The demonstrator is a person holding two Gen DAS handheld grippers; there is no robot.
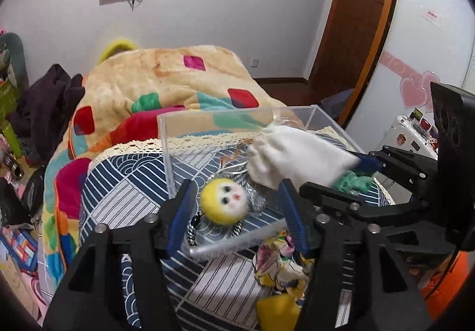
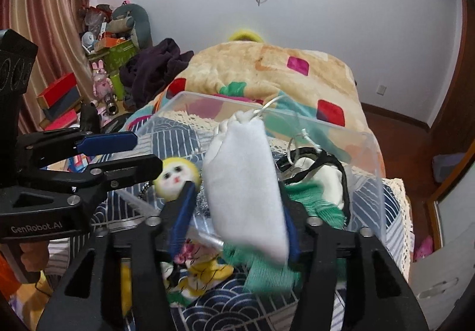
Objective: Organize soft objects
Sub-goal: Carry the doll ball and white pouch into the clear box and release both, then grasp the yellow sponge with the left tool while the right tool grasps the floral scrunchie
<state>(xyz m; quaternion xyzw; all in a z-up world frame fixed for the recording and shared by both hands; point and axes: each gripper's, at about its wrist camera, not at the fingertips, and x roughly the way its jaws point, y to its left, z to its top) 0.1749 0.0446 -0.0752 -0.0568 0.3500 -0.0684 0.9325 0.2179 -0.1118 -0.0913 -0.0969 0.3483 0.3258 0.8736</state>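
A clear plastic box (image 1: 166, 135) stands on a blue-and-white patterned cloth (image 1: 118, 197). Inside it lies a yellow-headed felt doll (image 1: 224, 204). My left gripper (image 1: 234, 212) is open, its jaws straddling the box's near wall around the doll. A white drawstring pouch (image 2: 243, 179) hangs between my right gripper's (image 2: 234, 212) spread blue fingers (image 2: 181, 218) over the box (image 2: 365, 150), blurred; whether it is still gripped is unclear. The pouch (image 1: 294, 153) and right gripper (image 1: 356, 176) show at right in the left view. A green knitted piece (image 2: 314, 203) and a black-trimmed white item (image 2: 326, 176) lie in the box.
A floral fabric bundle (image 1: 282, 262) and a yellow soft piece (image 1: 276, 313) lie on the cloth in front of the box. A colourful blanket (image 1: 142, 84) covers the bed behind. Clutter and toys (image 2: 112, 34) stand at the far left; a wooden door (image 1: 356, 19) is at right.
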